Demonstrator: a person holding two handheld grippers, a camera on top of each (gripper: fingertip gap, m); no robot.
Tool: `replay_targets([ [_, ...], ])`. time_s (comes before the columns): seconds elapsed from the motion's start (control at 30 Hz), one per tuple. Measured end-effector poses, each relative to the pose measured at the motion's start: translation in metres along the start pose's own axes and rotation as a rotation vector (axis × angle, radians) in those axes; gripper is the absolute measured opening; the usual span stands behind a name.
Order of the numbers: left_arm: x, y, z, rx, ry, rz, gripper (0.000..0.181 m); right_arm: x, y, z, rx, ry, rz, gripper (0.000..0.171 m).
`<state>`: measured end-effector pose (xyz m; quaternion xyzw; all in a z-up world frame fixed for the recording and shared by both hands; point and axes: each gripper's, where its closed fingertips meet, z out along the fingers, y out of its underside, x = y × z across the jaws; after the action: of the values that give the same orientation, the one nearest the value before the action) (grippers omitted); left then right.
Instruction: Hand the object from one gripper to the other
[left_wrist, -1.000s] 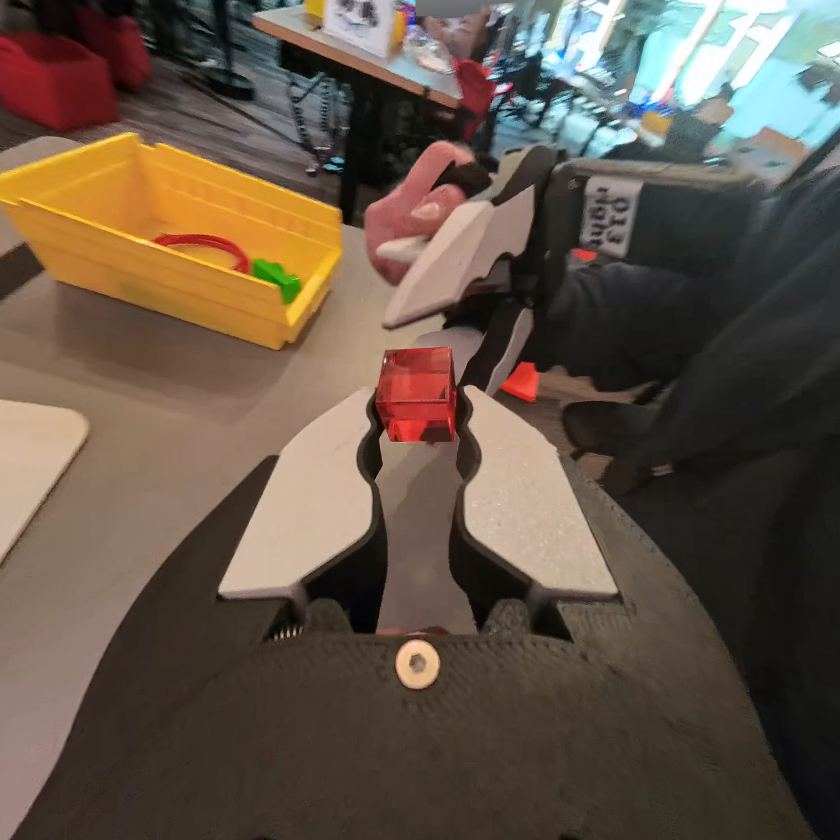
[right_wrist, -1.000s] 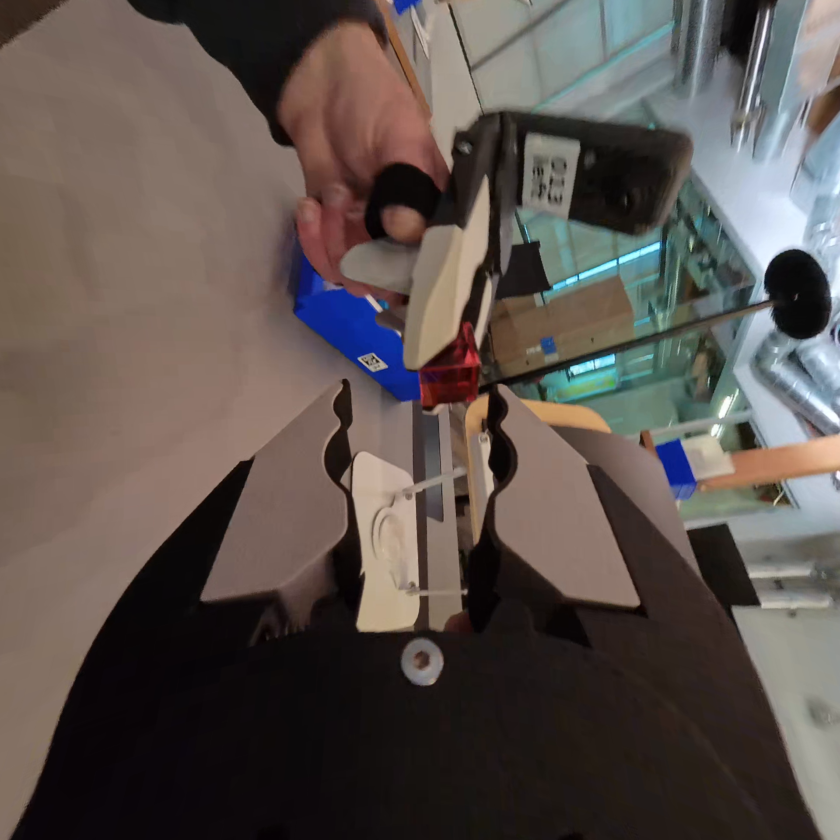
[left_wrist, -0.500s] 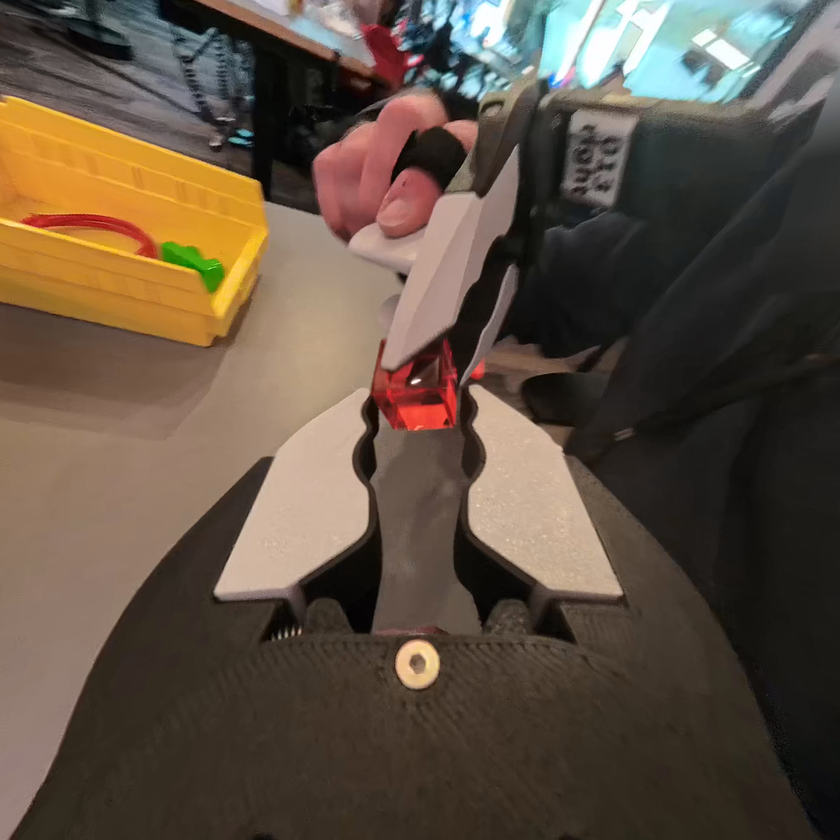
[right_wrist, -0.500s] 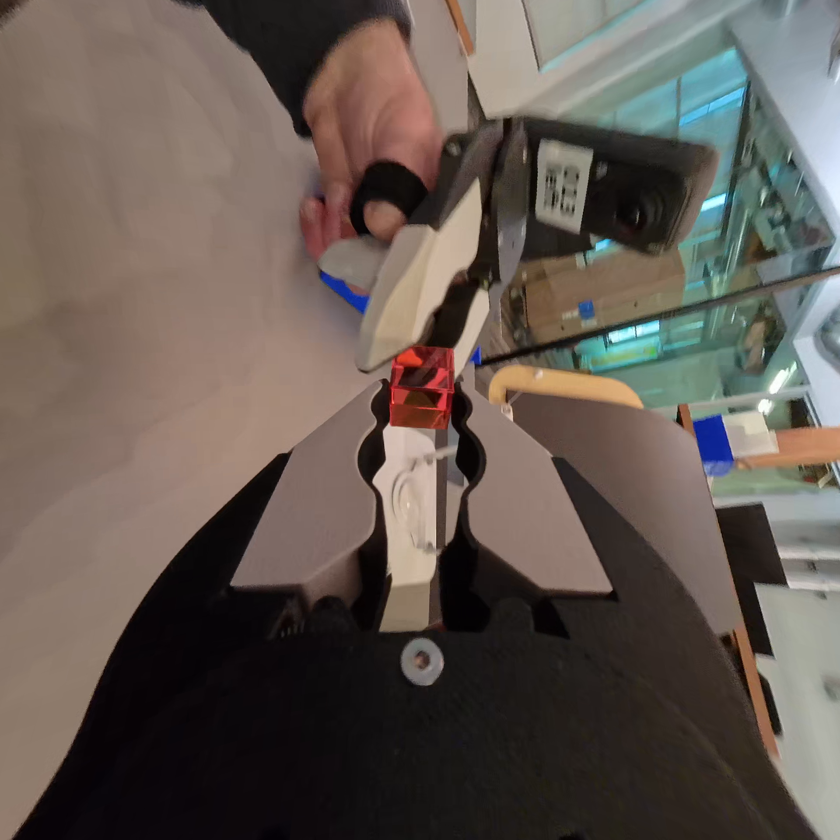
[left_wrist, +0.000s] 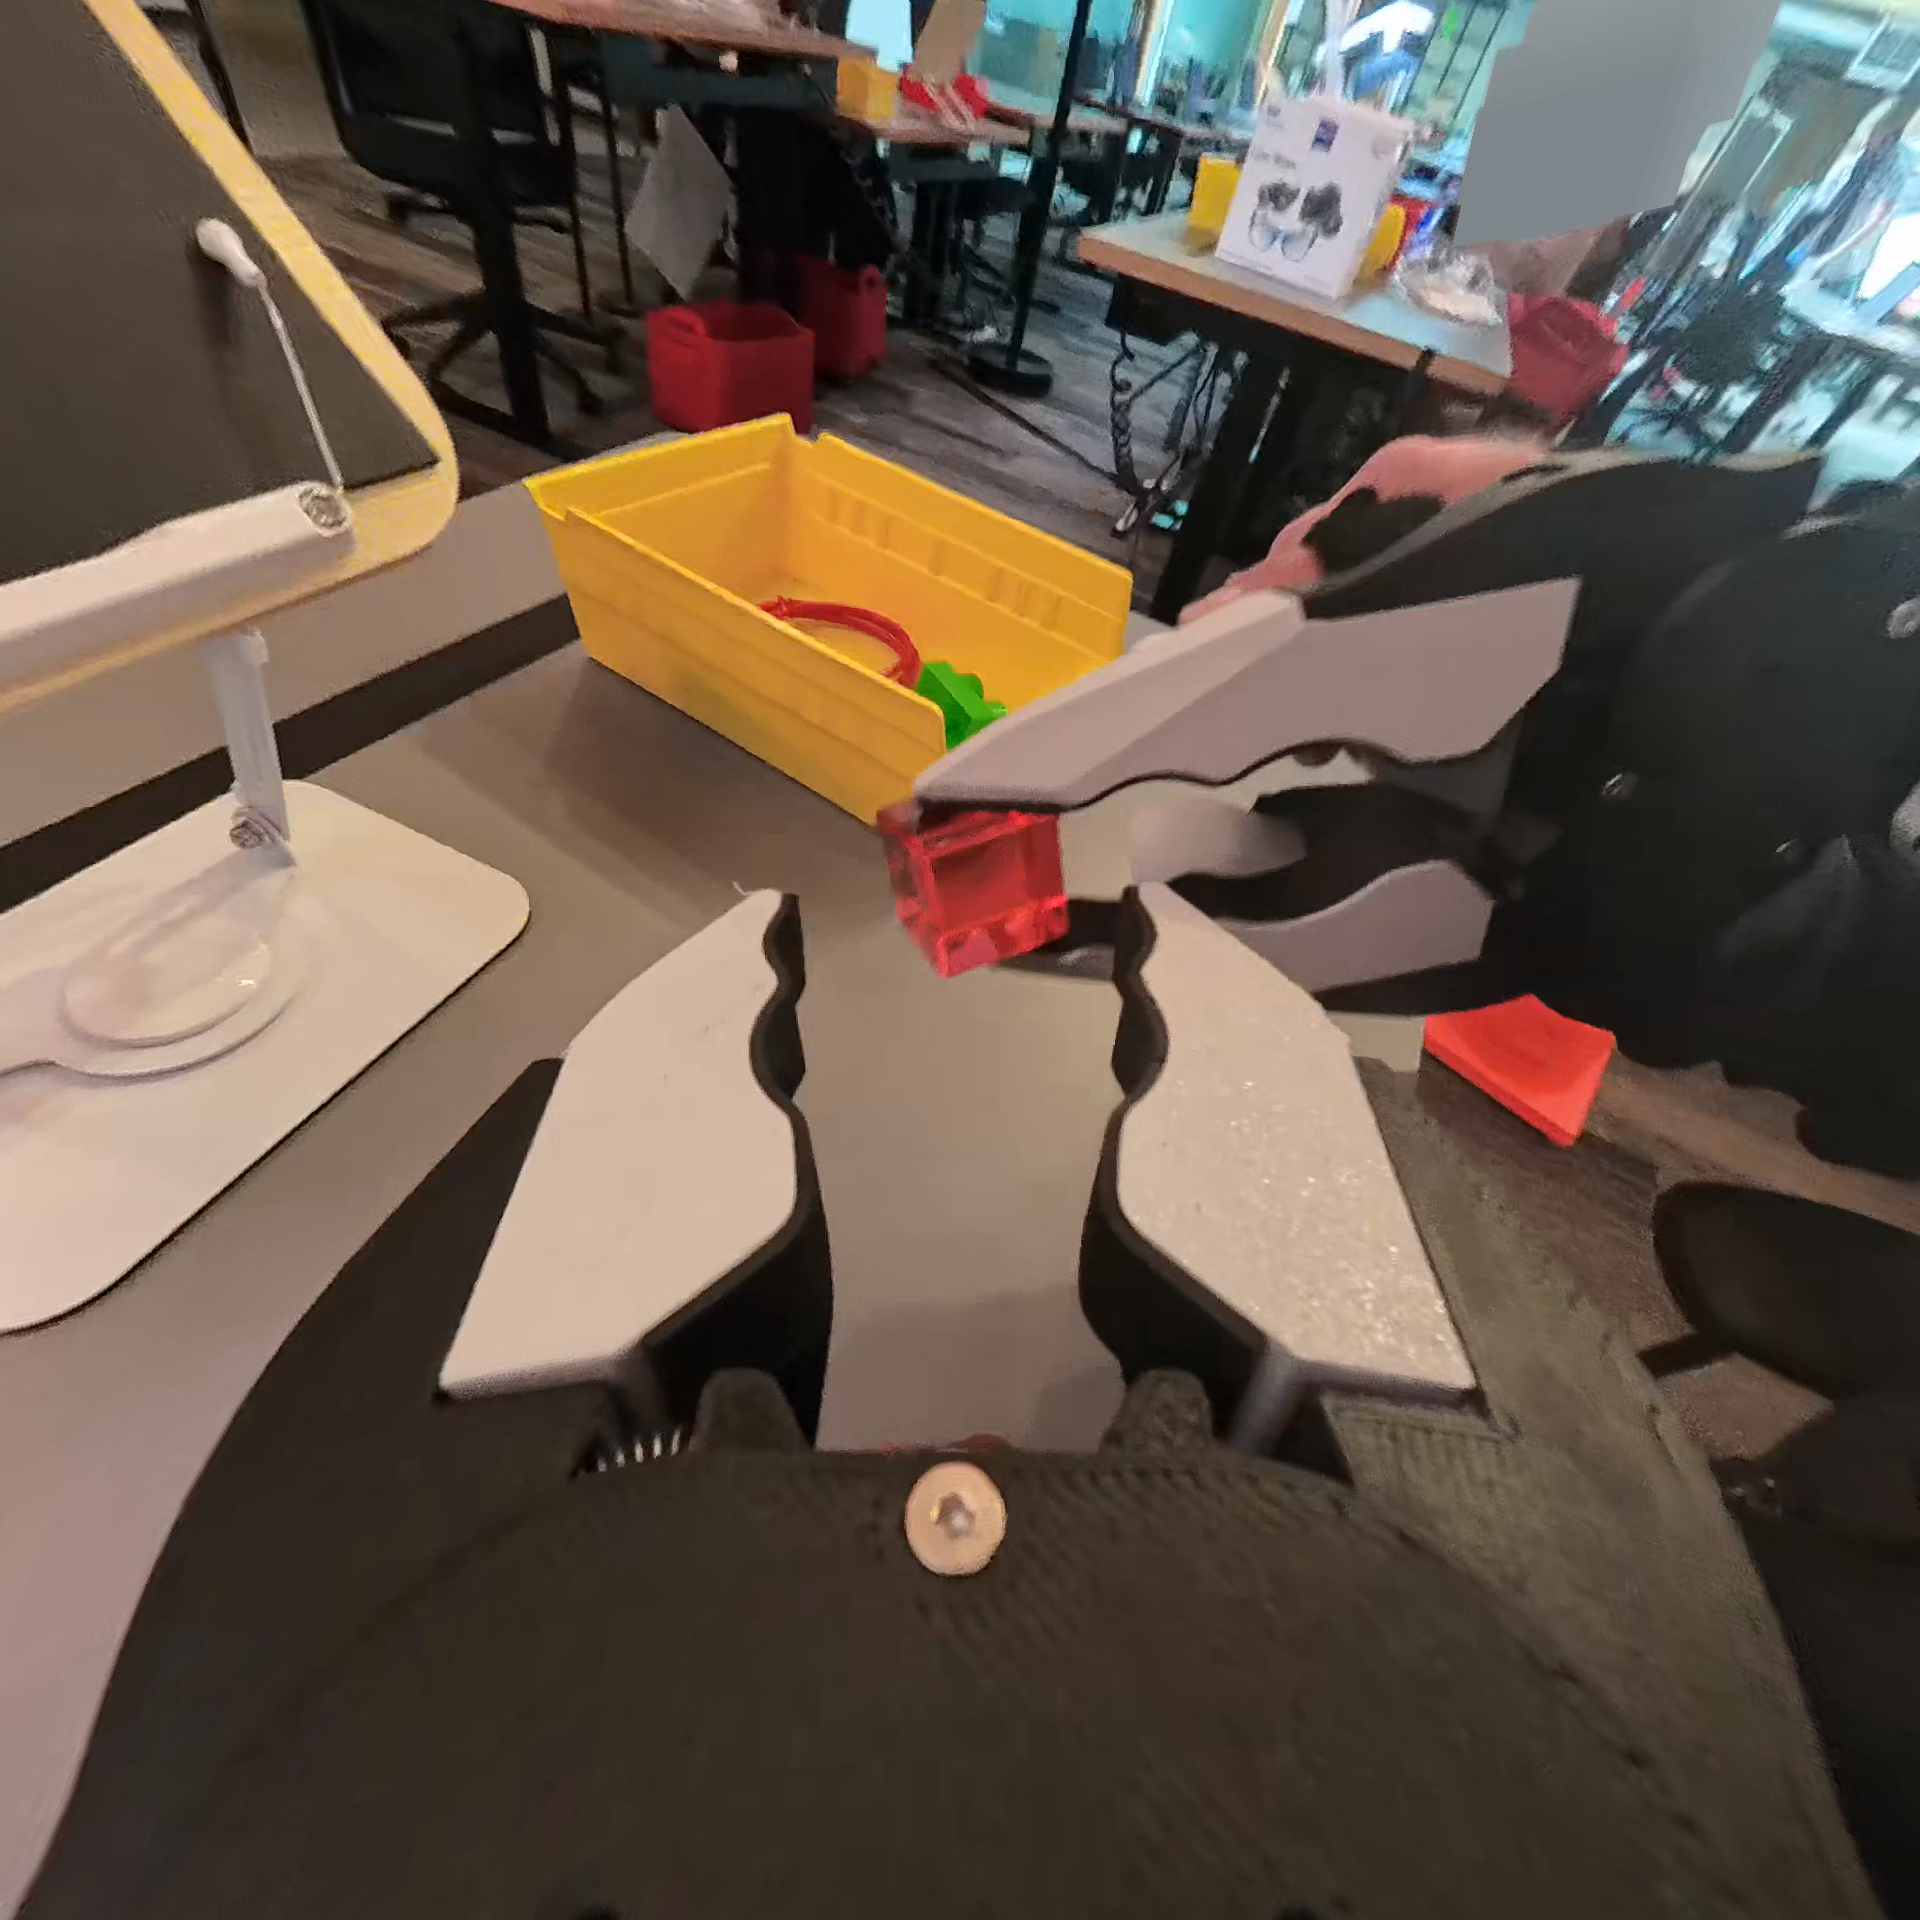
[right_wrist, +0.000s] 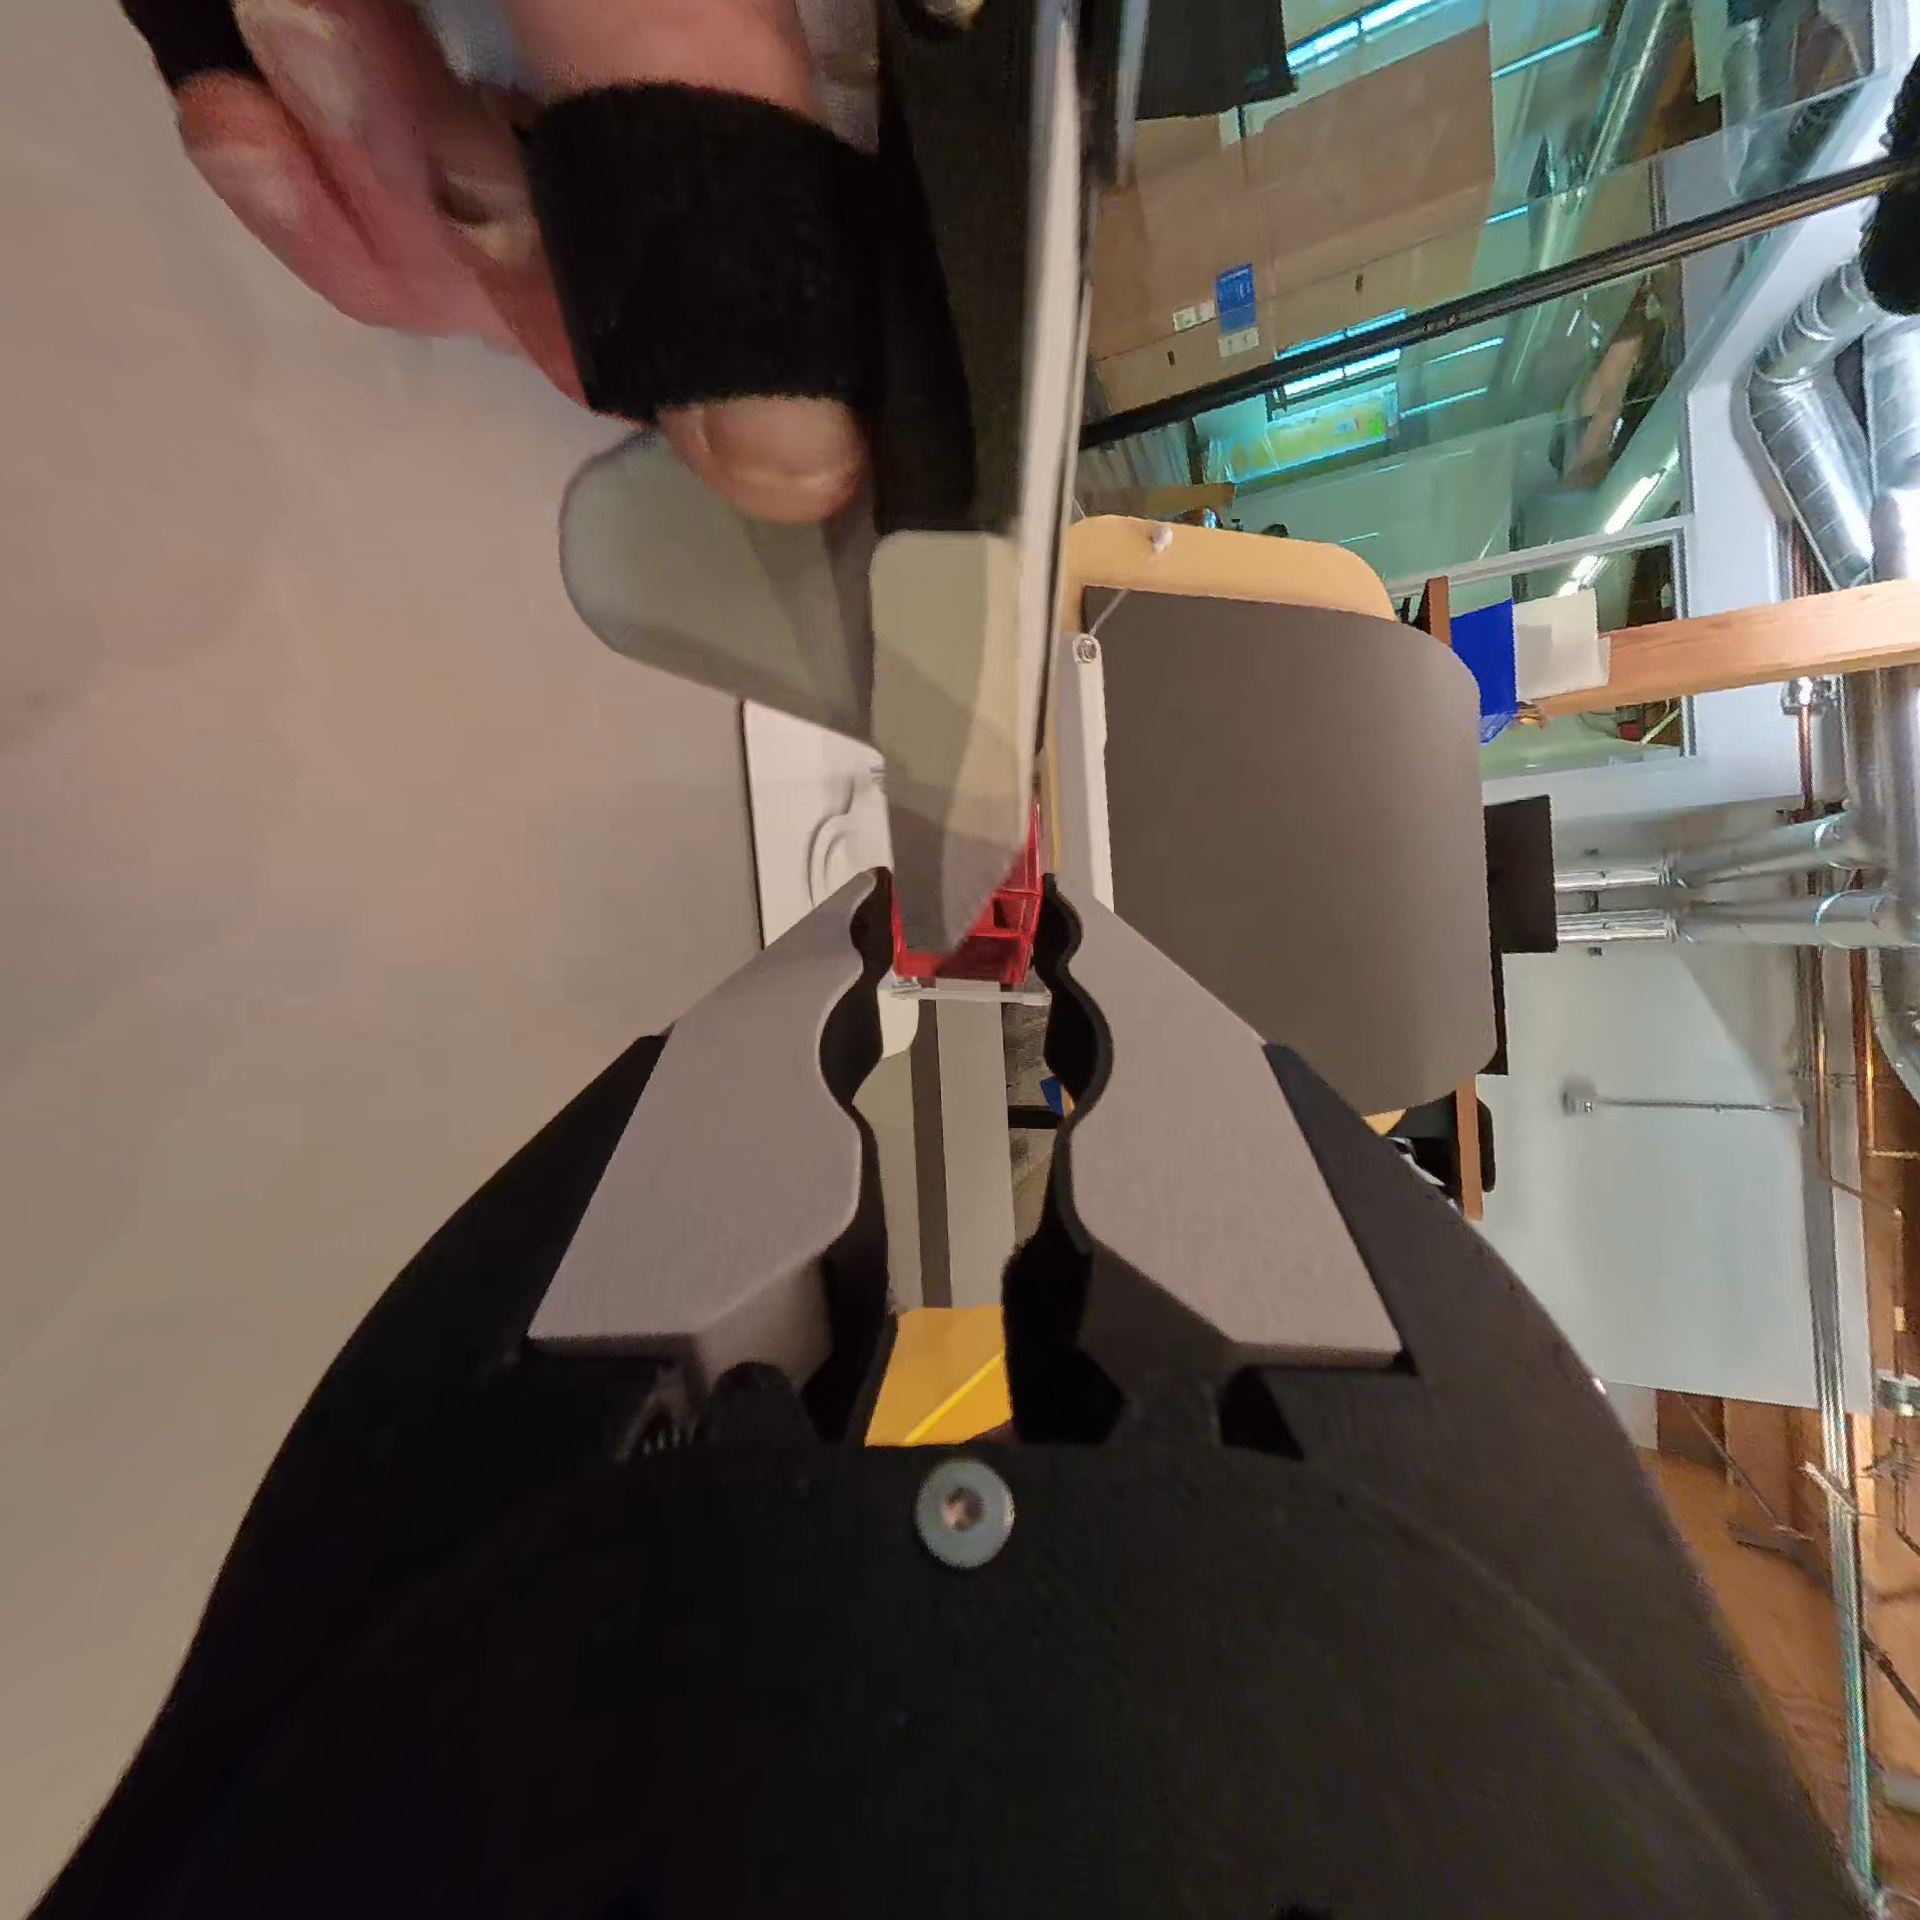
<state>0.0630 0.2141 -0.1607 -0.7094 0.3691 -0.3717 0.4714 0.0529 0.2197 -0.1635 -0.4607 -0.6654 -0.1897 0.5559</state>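
The red cube (left_wrist: 977, 894) hangs above the desk (left_wrist: 644, 790), pinched at the right claw (right_wrist: 961, 940) tips; the left claw (left_wrist: 956, 935) stands released around nothing — a shallow tip grip could let it slip, bouncing off the near edge

At my twelve o'clock I see wooden-topped desks (left_wrist: 1288, 286) on black legs, standing on a dark plank floor (left_wrist: 935, 416). At one o'clock, bright windows (left_wrist: 1849, 125) give daylight. In the right wrist view, silver pipes (right_wrist: 1808, 436) run along a white wall (right_wrist: 1662, 1247).
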Motion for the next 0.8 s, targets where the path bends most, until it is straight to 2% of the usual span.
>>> replay_targets([
  [0.1,0.004,0.000,0.006,-0.008,-0.013,0.016,0.054,-0.002,-0.002,0.001,-0.022,0.020,-0.037,0.025],
  [0.2,0.003,-0.001,0.008,-0.002,-0.045,0.022,0.036,-0.001,-0.002,0.001,-0.038,0.046,-0.045,0.024],
  [0.3,0.002,0.003,0.010,-0.026,-0.071,0.009,0.032,-0.004,-0.001,0.001,-0.038,0.042,-0.042,0.025],
  [0.4,0.006,0.005,0.009,-0.033,-0.011,-0.025,0.032,-0.004,-0.006,-0.005,0.016,0.056,-0.065,0.027],
  [0.43,0.009,0.003,0.008,-0.026,0.024,-0.056,0.032,-0.004,-0.012,-0.009,0.066,0.068,-0.102,0.033],
  [0.47,0.017,-0.001,0.006,0.002,0.099,-0.092,0.032,-0.004,-0.019,-0.014,0.114,0.081,-0.138,0.049],
  [0.5,0.026,-0.007,0.003,0.041,0.190,-0.125,0.032,-0.002,-0.022,-0.020,0.145,0.089,-0.139,0.053],
  [0.57,0.039,-0.011,-0.005,0.054,0.334,-0.182,0.032,-0.004,-0.028,-0.031,0.255,0.035,-0.057,0.055],
  [0.63,0.060,-0.016,-0.019,0.073,0.555,-0.214,0.031,-0.005,-0.035,-0.043,0.383,-0.039,0.017,0.053],
  [0.8,0.082,-0.020,-0.044,0.162,0.822,-0.189,0.031,0.003,-0.063,-0.083,0.717,-0.310,0.313,0.048],
])
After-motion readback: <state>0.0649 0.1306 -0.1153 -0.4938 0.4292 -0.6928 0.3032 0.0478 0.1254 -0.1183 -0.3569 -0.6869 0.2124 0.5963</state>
